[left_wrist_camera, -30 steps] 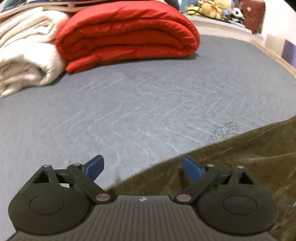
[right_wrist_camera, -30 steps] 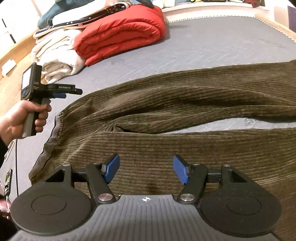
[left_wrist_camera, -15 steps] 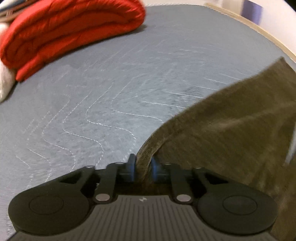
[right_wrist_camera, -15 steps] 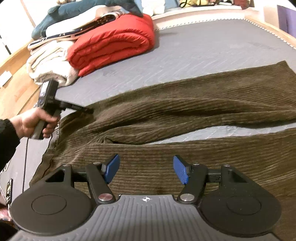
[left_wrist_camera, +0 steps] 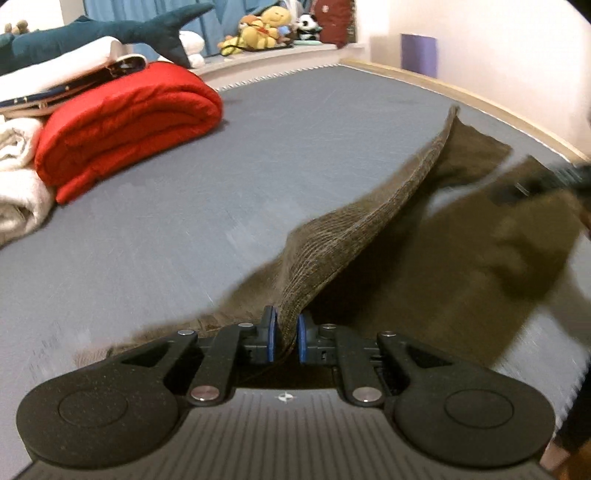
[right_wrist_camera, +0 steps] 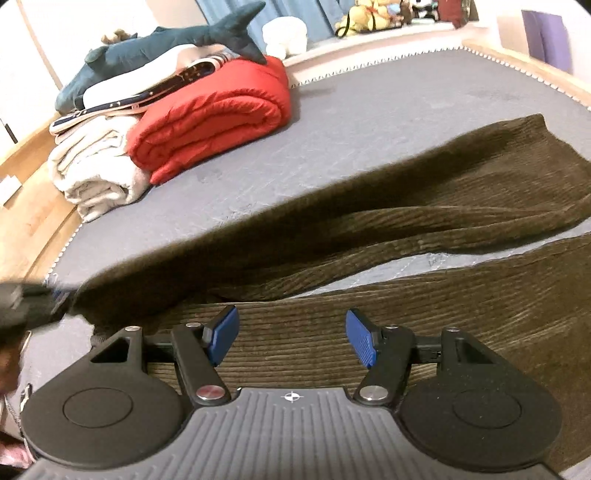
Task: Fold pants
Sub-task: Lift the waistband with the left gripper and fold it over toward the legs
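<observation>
Brown corduroy pants (right_wrist_camera: 424,236) lie spread on a grey mattress (right_wrist_camera: 369,110), legs running to the right. My left gripper (left_wrist_camera: 283,338) is shut on the far edge of the pants (left_wrist_camera: 332,254) near the waist and holds it lifted off the mattress. In the right wrist view the left gripper (right_wrist_camera: 22,302) shows blurred at the left edge. My right gripper (right_wrist_camera: 291,339) is open and empty, low over the near leg of the pants.
A folded red quilt (right_wrist_camera: 214,114), cream blankets (right_wrist_camera: 96,173) and a blue plush shark (right_wrist_camera: 159,48) are stacked at the mattress's far left. Plush toys (left_wrist_camera: 262,29) line the back ledge. A wooden frame (left_wrist_camera: 480,99) edges the mattress.
My left gripper closed on the far edge of the pants and has lifted and pulled it toward the near side. My right gripper has stayed open over the near leg.
</observation>
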Available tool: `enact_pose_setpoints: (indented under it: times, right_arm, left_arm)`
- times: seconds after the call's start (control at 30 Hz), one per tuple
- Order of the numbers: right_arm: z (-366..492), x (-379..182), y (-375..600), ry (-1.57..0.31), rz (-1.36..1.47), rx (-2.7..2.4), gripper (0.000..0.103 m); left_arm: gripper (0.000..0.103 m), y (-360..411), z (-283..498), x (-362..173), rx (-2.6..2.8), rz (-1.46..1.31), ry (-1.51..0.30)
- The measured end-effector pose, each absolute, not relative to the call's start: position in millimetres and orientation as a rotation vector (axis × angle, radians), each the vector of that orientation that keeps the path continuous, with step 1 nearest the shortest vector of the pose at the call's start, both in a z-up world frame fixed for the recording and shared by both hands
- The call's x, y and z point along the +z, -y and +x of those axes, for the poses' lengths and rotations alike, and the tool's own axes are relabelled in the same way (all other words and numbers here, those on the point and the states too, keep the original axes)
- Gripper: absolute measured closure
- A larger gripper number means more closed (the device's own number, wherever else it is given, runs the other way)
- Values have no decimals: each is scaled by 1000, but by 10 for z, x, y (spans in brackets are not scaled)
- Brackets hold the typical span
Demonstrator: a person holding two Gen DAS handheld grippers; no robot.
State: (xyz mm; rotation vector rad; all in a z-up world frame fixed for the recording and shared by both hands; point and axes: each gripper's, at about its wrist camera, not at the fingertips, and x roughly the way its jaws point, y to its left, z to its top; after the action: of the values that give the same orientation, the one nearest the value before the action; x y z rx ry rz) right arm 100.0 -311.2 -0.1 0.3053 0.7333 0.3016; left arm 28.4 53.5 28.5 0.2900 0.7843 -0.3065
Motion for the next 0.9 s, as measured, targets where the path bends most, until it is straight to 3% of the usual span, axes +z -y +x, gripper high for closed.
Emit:
enact_pose_setpoints:
  times: [0.17,0.2,0.23,0.3,0.43,0.6,0.9]
  right_arm:
    - [927,-96,3137,-740,300,280,37]
    - [916,-122,3151,-746,303,273,37]
    - [910,-147,3170,-752,308,267,37]
    - [897,-193,3191,-767,312,252,37]
    - [869,-212,3222,-771,324,232,37]
    - [849,-221,3238,-766,332,227,37]
    - [913,-294,3148,-784,325,241,37]
  left_arm:
    - [84,-527,49,-172,-303,241,-949]
    - [76,-562,37,-119,-285,208,-927]
    - [56,-642,37,-50,-289,130,-910]
    - [35,-910,42,56,-331,-104,-906]
    - [34,-1222,116,-11,-324,-323,-990]
    - [35,-1290,353,-364,-224,-347,-1161]
    - [35,-1455,715,-458,-49,-465,-1102]
